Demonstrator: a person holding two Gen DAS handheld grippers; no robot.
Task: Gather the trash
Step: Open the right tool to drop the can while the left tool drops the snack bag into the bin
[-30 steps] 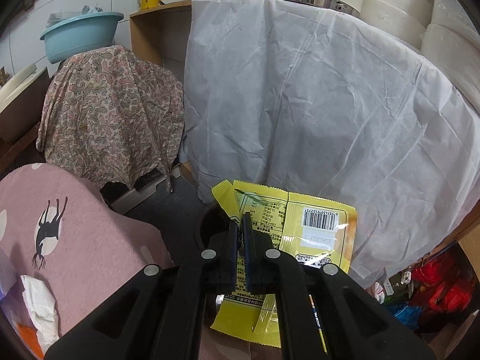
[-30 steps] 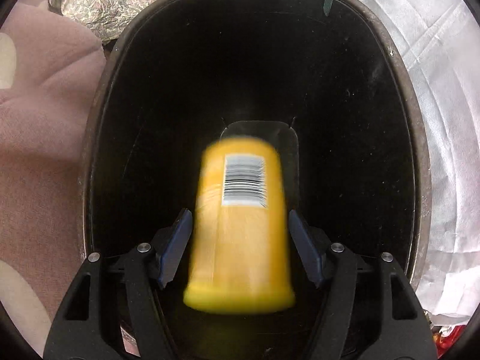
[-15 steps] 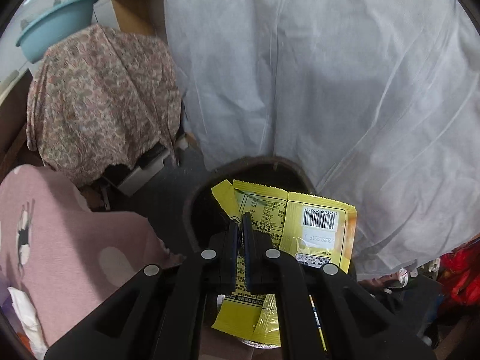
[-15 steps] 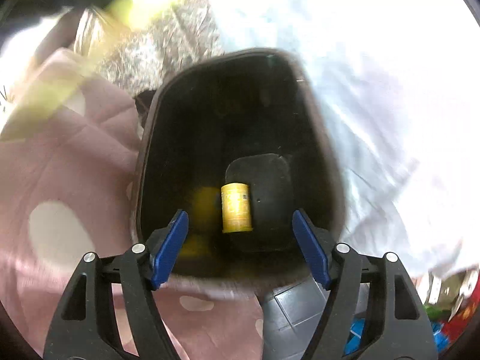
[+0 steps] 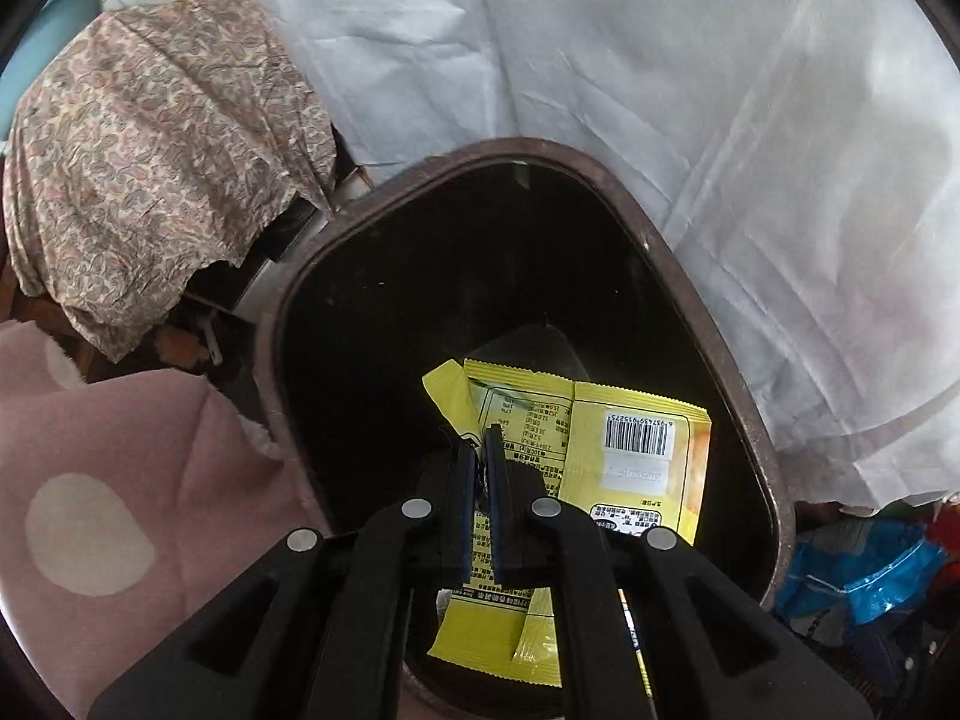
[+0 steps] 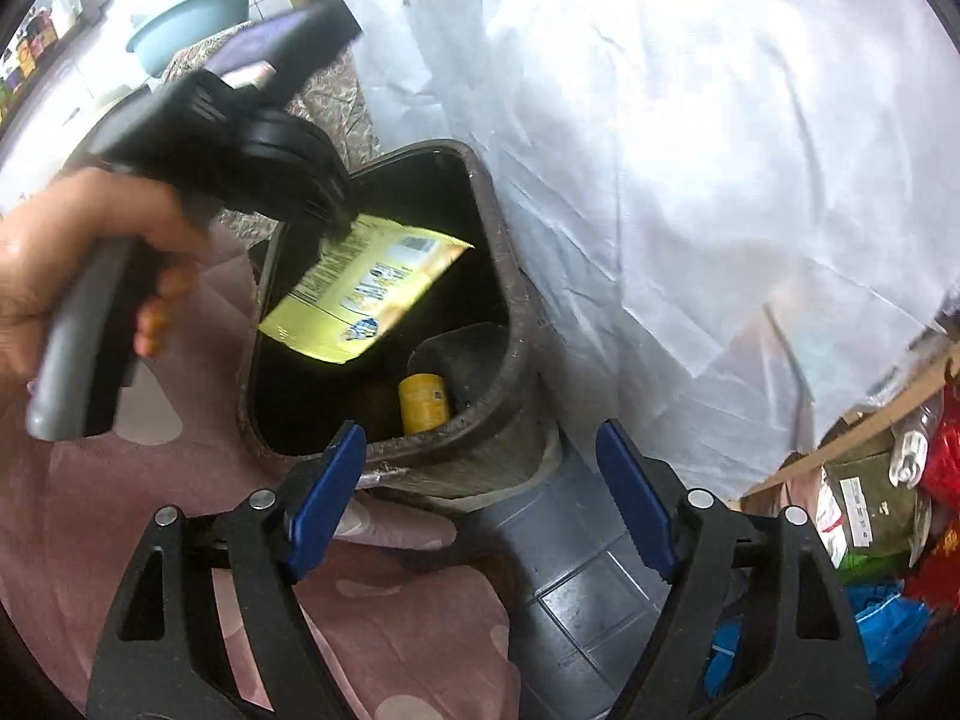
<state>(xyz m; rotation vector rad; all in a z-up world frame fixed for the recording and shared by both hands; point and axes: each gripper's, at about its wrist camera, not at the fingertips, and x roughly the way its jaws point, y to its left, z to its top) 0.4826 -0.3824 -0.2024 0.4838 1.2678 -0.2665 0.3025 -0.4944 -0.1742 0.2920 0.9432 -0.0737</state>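
Since before, we lower our left gripper point(image 5: 478, 450), fingers pinching the yellow wrapper point(image 5: 624, 450), over the bin point(image 5: 678, 258); our right gripper point(image 6: 480, 498) has just been opening, empty, the yellow can point(image 6: 425, 403) dropped inside.

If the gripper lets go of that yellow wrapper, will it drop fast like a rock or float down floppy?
Probably flutter down. The yellow wrapper looks like thin, creased film, so likely very light and floppy. The left gripper holds it by one edge, shut on it, over the open trash bin, so it would likely land inside near the yellow can.
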